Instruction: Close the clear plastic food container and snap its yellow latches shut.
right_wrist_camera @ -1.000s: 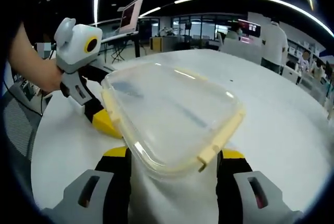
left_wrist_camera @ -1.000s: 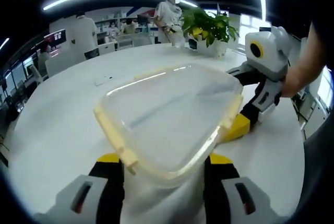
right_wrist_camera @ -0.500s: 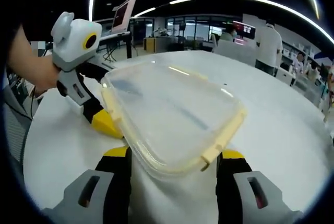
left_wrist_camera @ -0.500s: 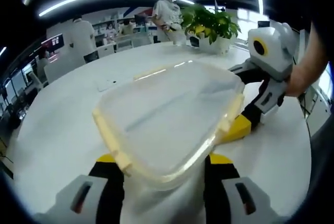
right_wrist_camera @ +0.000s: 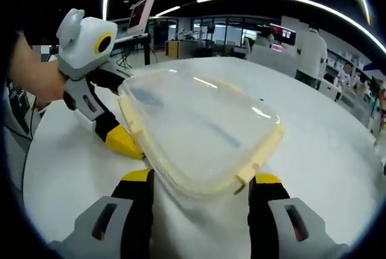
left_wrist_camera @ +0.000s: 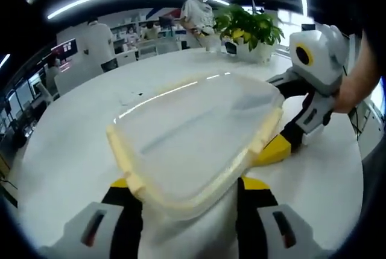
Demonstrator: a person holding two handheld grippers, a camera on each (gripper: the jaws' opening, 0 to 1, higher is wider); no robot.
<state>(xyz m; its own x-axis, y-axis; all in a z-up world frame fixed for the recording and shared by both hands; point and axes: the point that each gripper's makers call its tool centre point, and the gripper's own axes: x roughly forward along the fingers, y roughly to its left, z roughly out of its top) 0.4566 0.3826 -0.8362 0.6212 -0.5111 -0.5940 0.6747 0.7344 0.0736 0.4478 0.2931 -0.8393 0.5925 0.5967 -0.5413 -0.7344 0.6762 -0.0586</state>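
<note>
Little has shifted since a second ago: both claws stay put around the clear plastic food container with its pale yellow rim (left_wrist_camera: 196, 141) on the round white surface (left_wrist_camera: 66, 144). Left claw (left_wrist_camera: 189, 201) is spread, straddling the near corner; right claw (right_wrist_camera: 198, 195) likewise, its yellow tip at four o'clock in the left gripper view. Uneven pressing could skate the container sideways or leave a yellow latch (right_wrist_camera: 256, 162) half-seated.

The left gripper (left_wrist_camera: 188, 195) has its jaws apart. The right gripper (right_wrist_camera: 199, 189) is the same, spread wide. In the left gripper view, a hand (left_wrist_camera: 350, 93) holds the right gripper at 3 o'clock.
</note>
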